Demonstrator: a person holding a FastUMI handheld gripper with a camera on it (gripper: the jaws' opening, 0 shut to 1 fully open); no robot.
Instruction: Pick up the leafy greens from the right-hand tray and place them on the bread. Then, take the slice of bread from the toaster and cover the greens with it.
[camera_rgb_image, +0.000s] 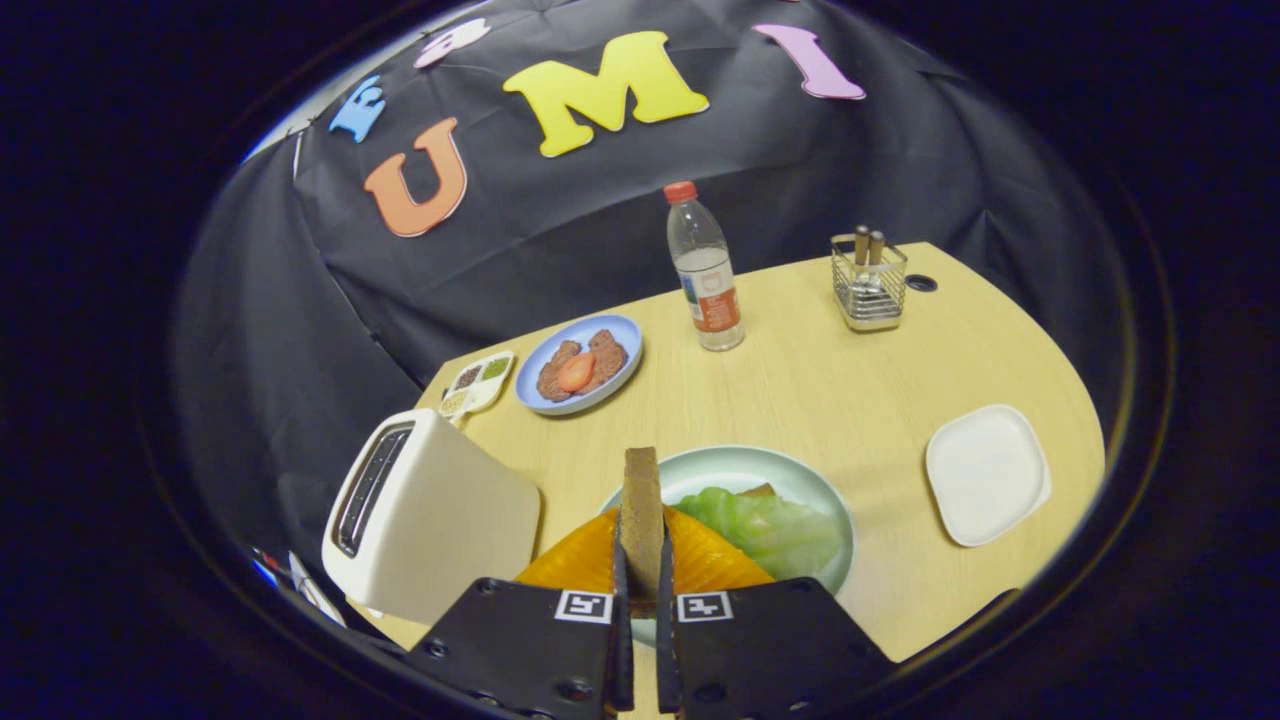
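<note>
**Ana:** Bread slice (641, 520) stands on edge between the two fingers, and the gripper (641, 585) is clenched on it, both fingers pressing its flat faces. It hangs above the near rim of the pale green plate (830, 500).

**Ben:** And the leafy greens (775, 530)?

**Ana:** Already on the plate, just beyond the fingers and a little to the right of the held slice. A brown corner of the lower bread (758, 490) peeks out behind them.

**Ben:** What could spoil it from here?

**Ana:** My guess is the angle. The slice is upright, so it must be tipped flat before letting go; released on edge, it would likely topple off the greens or land half over the rim. The greens look loose and humped, so a sideways drag could push them off the lower bread.

**Ben:** Anything in the way?

**Ana:** The toaster (430, 515) sits just left of the fingers, close enough that a careless swing could clip it. The white square tray (987, 474) lies well apart to the right on the table (850, 390).
</note>
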